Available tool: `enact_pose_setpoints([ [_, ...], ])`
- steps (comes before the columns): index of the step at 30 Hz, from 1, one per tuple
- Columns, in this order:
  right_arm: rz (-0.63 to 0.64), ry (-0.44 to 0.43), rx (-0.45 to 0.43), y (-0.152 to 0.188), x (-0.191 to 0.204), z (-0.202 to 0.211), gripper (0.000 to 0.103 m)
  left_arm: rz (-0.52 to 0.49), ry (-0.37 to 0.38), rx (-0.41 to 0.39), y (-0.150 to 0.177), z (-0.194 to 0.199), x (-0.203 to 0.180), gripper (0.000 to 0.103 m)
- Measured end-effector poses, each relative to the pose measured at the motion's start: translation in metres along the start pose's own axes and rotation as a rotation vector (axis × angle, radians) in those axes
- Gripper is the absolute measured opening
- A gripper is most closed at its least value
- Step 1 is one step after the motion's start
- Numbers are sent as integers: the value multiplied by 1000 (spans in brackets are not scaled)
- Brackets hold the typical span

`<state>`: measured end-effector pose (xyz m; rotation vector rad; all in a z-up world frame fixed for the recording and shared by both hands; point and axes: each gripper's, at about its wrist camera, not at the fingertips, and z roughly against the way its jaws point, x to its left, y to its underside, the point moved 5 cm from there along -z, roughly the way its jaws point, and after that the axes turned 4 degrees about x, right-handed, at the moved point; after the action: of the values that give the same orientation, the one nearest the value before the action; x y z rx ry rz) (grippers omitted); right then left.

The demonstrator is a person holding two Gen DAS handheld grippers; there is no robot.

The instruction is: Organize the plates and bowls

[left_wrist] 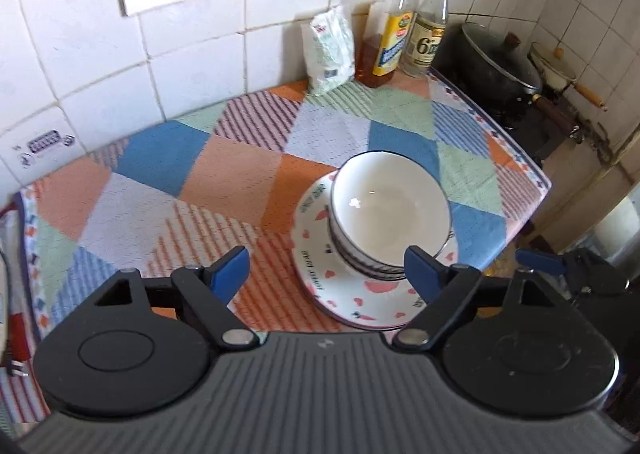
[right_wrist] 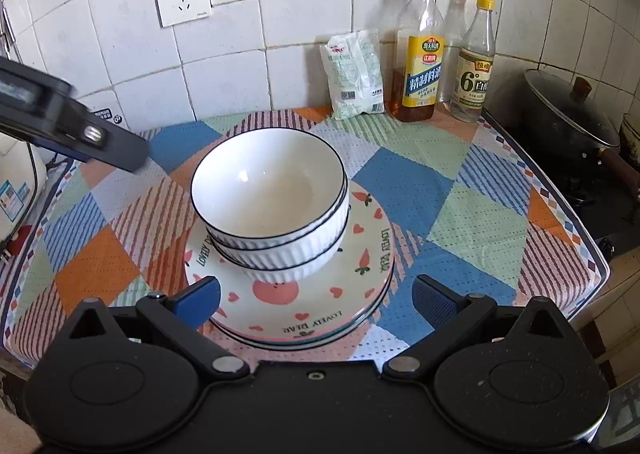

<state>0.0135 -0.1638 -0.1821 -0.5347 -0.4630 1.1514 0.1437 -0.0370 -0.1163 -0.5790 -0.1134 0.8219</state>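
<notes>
A stack of white ribbed bowls (left_wrist: 390,209) (right_wrist: 272,197) with dark rims sits on a stack of white plates (left_wrist: 348,294) (right_wrist: 304,306) with pink heart and strawberry prints. The stack rests on the patchwork cloth. My left gripper (left_wrist: 326,274) is open and empty, above the cloth, with the stack by its right finger. My right gripper (right_wrist: 316,302) is open and empty, its fingers to either side of the plates' near edge. The left gripper's body shows in the right wrist view (right_wrist: 72,125) at the left.
A white packet (right_wrist: 354,73), an oil bottle (right_wrist: 418,53) and a vinegar bottle (right_wrist: 474,61) stand at the back by the tiled wall. A black lidded wok (right_wrist: 572,113) sits on the stove at the right. A white appliance (right_wrist: 16,189) is at the left edge.
</notes>
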Motion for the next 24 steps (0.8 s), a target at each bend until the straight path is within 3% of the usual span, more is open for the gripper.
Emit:
enact_pose_setpoints([
  [5,-1,-17,15,-3,-9,5,103,60,-36,-1,4,16,2,95],
  [13,92,-6,19,-22,-20,33,103,190,-95,-65,18,59,-9,96],
  [16,110,-2,26,-28,-24,45,103,237,-128,-89,25,74,-15,103],
  [24,92,29,44,-33,-35,74,103,283,-233,-72,47,94,-33,103],
])
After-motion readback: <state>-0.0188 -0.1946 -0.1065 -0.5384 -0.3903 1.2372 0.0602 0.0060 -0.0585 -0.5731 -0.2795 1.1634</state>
